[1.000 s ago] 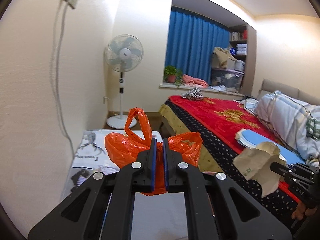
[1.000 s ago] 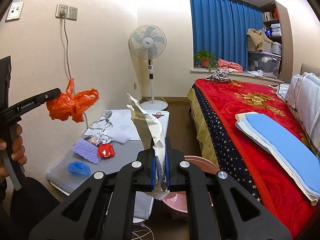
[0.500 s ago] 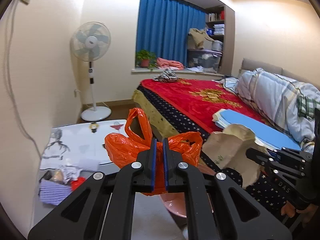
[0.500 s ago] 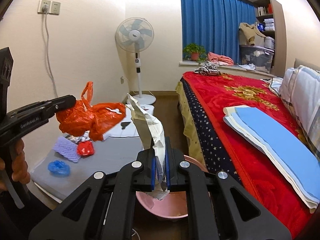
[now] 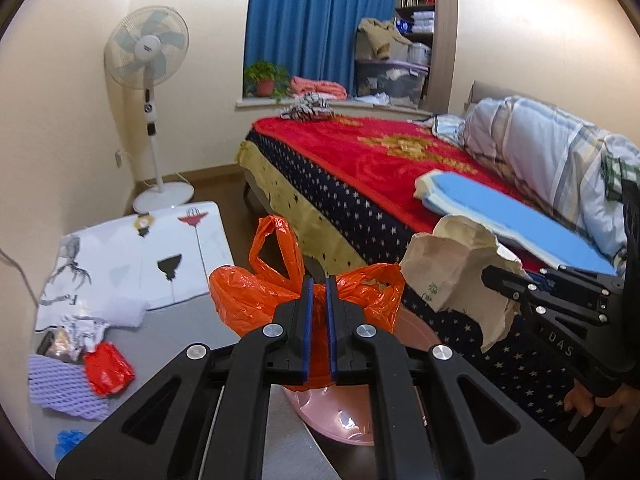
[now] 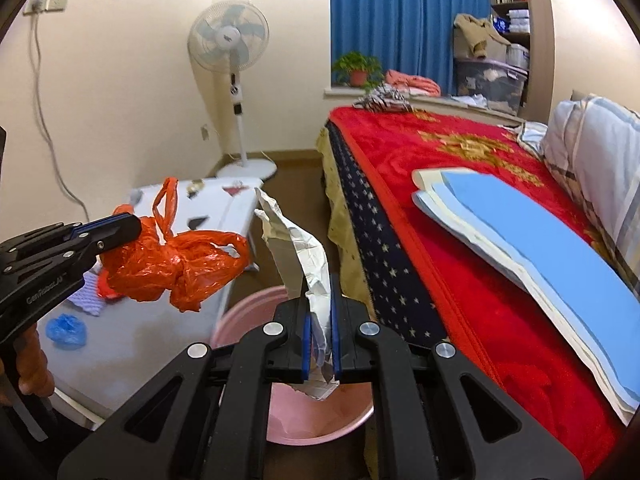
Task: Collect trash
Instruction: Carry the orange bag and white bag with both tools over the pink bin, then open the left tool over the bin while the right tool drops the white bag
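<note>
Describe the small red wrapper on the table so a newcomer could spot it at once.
Start at the low grey table against the wall, left of the bed. At its near end lies a cluster of litter; the red wrapper sits beside the lilac foam net, below crumpled foil. It is the only glossy red piece there, far smaller than the orange bag held in the left gripper.

This is a bedroom in a home: a bed [image 5: 360, 160] with a red blanket [image 6: 460, 168] and a folded quilt [image 5: 540, 152], blue curtains [image 5: 316, 28] over a window sill with a potted plant [image 5: 266, 78], a standing fan [image 5: 146, 52], and shelves [image 5: 416, 8] stacked with clothes.
</note>
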A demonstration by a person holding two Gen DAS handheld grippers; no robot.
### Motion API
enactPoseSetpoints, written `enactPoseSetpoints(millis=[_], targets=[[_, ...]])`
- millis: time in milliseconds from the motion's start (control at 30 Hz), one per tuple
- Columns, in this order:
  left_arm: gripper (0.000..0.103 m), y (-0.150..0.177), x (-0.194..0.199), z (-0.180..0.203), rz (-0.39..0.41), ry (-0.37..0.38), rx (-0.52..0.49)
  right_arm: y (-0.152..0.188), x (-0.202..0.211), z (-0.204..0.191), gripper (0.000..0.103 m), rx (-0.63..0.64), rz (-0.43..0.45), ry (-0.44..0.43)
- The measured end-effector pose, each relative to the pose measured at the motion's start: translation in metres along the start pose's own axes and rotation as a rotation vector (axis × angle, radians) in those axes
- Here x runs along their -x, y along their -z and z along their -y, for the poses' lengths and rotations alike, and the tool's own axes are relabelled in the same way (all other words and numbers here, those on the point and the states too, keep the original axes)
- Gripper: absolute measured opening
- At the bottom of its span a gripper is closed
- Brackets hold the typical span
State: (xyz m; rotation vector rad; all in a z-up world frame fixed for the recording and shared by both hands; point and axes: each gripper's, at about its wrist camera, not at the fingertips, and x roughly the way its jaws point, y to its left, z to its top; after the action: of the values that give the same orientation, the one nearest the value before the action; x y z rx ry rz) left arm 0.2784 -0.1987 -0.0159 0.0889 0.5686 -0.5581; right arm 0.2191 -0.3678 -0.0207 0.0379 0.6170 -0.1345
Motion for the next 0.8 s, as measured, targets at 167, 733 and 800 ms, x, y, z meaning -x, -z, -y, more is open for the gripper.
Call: enactPoseSetpoints(millis=[167, 733, 800], targets=[[0.006, 0.014, -0.029, 0.009, -0.037, 0.001, -0.03, 0.009, -0.024, 0.005, 0.008, -0.019, -0.059, -0.015], [0.093, 0.031, -0.075, 0.005, -0.104, -0.076, -0.006, 0.024, -0.076, 0.007, 0.071, -0.034, -0.204, 0.06], [0.095, 0.031, -0.071, -0.002, -0.079, -0.09, 0.021, 0.025, -0.075, 0.005, 0.075, -0.024, -0.204, 0.06]])
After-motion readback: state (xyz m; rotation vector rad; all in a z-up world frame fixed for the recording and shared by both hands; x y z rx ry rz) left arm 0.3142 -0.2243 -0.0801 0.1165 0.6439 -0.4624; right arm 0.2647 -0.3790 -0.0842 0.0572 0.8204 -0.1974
